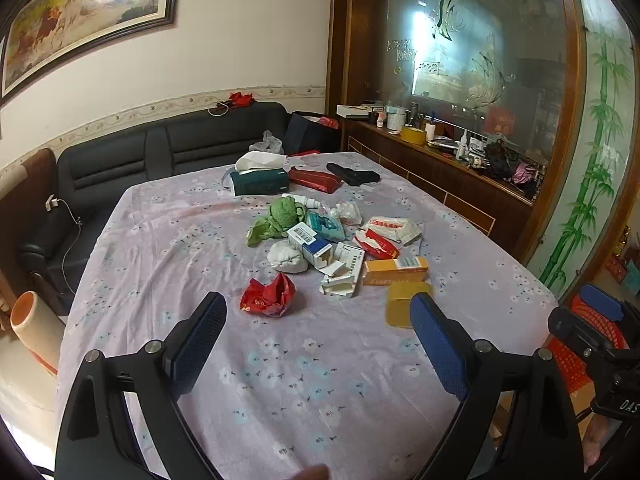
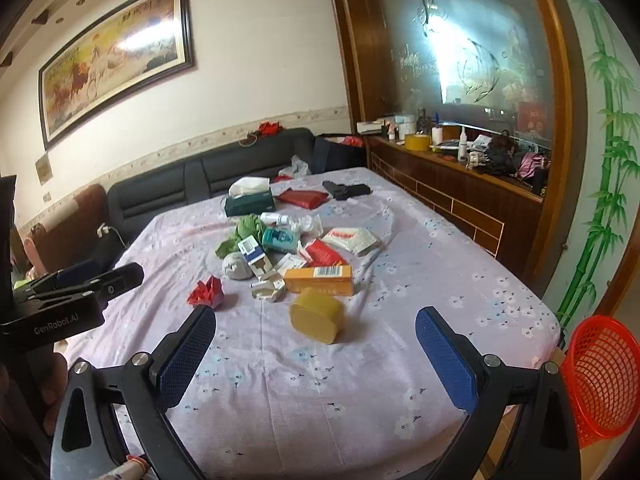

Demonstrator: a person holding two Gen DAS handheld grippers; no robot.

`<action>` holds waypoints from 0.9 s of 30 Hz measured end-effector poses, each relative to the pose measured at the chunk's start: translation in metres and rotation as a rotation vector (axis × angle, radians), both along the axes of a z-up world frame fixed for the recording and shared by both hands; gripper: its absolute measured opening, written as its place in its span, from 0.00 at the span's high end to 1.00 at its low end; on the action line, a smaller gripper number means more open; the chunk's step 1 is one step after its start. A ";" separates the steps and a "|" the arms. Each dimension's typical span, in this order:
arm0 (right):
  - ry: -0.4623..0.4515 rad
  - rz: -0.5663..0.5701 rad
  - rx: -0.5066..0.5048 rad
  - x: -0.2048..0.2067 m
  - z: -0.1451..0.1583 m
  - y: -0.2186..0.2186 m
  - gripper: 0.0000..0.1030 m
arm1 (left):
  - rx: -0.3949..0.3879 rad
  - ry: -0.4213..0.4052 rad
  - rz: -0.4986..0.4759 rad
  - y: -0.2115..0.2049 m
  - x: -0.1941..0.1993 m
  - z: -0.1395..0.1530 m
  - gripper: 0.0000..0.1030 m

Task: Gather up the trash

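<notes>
Apparently nothing has been collected: the trash pile [image 2: 288, 256] lies ahead of both grippers, the left gripper [image 1: 320, 344] and right gripper [image 2: 316, 354] are held open and empty, and the red basket [image 2: 600, 376] is seen right of the right gripper.

Left claw [image 1: 318, 332], right claw [image 2: 316, 344] agape.

Bare tablecloth [image 2: 320, 392] is seen in front of both grippers, nothing on it. Farther in, passage is blocked by the yellow container [image 2: 318, 316], orange box [image 2: 320, 279] and red wrapper [image 1: 268, 294]. Red basket [image 2: 602, 376] stands off the table's right edge.
</notes>
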State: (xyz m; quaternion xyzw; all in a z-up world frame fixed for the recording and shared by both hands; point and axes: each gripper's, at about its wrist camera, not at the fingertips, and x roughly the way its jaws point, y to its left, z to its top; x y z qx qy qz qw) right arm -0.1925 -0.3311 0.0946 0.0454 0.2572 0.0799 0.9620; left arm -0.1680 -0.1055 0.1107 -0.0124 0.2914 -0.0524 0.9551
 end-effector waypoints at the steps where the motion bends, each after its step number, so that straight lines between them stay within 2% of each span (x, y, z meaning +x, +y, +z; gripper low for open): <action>1: -0.006 0.003 0.002 -0.003 0.002 -0.001 0.01 | 0.000 -0.005 0.002 0.000 -0.002 0.001 0.11; 9: -0.049 0.024 0.034 -0.020 0.014 0.001 0.01 | -0.018 0.011 0.015 0.004 -0.013 0.000 0.11; 27: -0.082 0.032 0.027 -0.035 0.025 0.006 0.01 | -0.037 -0.017 -0.005 0.008 -0.025 0.007 0.11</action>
